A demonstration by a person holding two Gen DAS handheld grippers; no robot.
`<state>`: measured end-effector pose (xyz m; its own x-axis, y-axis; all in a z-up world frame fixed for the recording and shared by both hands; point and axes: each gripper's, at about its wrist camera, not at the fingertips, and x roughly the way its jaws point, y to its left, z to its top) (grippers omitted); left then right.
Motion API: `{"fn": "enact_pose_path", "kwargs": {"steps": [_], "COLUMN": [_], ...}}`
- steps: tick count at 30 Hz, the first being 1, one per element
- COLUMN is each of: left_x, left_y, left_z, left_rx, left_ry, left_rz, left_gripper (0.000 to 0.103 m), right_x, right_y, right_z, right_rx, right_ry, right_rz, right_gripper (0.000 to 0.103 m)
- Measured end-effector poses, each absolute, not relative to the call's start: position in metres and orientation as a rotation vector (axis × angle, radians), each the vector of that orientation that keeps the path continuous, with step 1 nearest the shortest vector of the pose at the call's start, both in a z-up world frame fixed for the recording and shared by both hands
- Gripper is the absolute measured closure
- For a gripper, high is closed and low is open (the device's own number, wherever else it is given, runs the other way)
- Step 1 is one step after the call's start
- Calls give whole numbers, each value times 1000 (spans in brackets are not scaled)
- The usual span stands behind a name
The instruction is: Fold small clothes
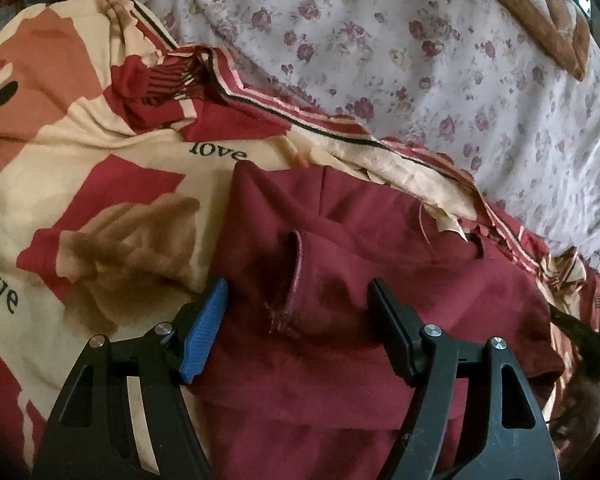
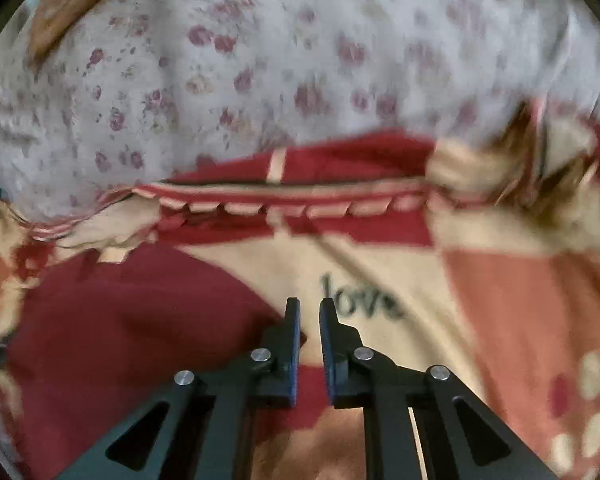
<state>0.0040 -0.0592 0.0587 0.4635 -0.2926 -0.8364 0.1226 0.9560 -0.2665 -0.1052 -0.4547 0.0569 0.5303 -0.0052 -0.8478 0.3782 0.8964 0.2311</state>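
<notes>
Nearest, the left gripper [image 1: 296, 308] hangs with jaws wide apart over a dark red garment [image 1: 340, 280], gripping nothing. Beside it, the right gripper [image 2: 309, 312] has jaws nearly together and empty above the patterned bedsheet [image 2: 380, 264]. Beyond lies a flowered quilt [image 1: 420, 60].

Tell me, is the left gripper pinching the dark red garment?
No. The left gripper stands open, its blue pad and black pad wide apart over the dark red garment, nothing clamped between them.
</notes>
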Motion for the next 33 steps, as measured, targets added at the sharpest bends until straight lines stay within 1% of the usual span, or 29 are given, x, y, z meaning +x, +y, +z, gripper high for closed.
{"fn": "enact_pose_path", "kwargs": {"steps": [2, 4, 5, 6, 8, 10, 11, 12, 13, 14, 15, 16, 20, 25, 28, 29, 31, 33], "left_x": [3, 3, 3, 2, 1, 0, 0, -1, -1, -2, -2, -3, -15, -25, -30, -32, -34, -35], "left_y": [-58, -57, -56, -56, -55, -54, -53, -53, -52, -52, -52, -50, -48, -43, -41, -43, -48, -57], "left_z": [59, 60, 61, 61, 61, 61, 60, 60, 61, 61, 62, 63, 71, 85, 96, 101, 105, 104], "left_rx": [-178, -191, -198, -199, -201, -212, -217, -219, -219, -219, -223, -227, -192, -192, -192, -186, -174, -151], "left_ry": [1062, 1063, 1062, 1060, 1055, 1053, 1053, 1053, 1053, 1052, 1052, 1051, 1058, 1013, 961, 938, 907, 899], "left_rz": [-258, -258, -259, -260, -259, -254, -252, -252, -252, -252, -253, -253, -263, -260, -262, -268, -289, -314], "left_gripper": [31, 31, 31, 31, 31, 31, 31, 31, 31, 31, 32, 33, 34, 34, 34, 34, 34, 34], "right_x": [-123, -138, -147, -152, -162, -161, -163, -169, -169, -169, -173, -179, -207, -220, -230, -234, -234, -222], "right_y": [-453, -438, -423, -409, -381, -356, -352, -354, -353, -355, -359, -362, -368, -381, -392, -398, -404, -402], "right_z": [75, 96, 108, 112, 114, 105, 100, 95, 89, 82, 79, 78, 84, 57, 73, 85, 100, 114], "right_rx": [484, 461, 424, 389, 303, 216, 167, 140, 123, 120, 121, 125, 95, 131, 185, 217, 257, 283], "right_ry": [931, 889, 878, 882, 910, 933, 943, 947, 957, 976, 980, 976, 978, 1098, 1073, 1047, 991, 922], "right_rz": [-164, -61, 2, 41, 108, 129, 113, 100, 88, 70, 51, 35, 49, 33, 15, 9, -10, -40], "right_gripper": [92, 91, 85, 66, 45, 45, 47, 60, 69, 84, 92, 96, 96, 97, 96, 95, 85, 50]}}
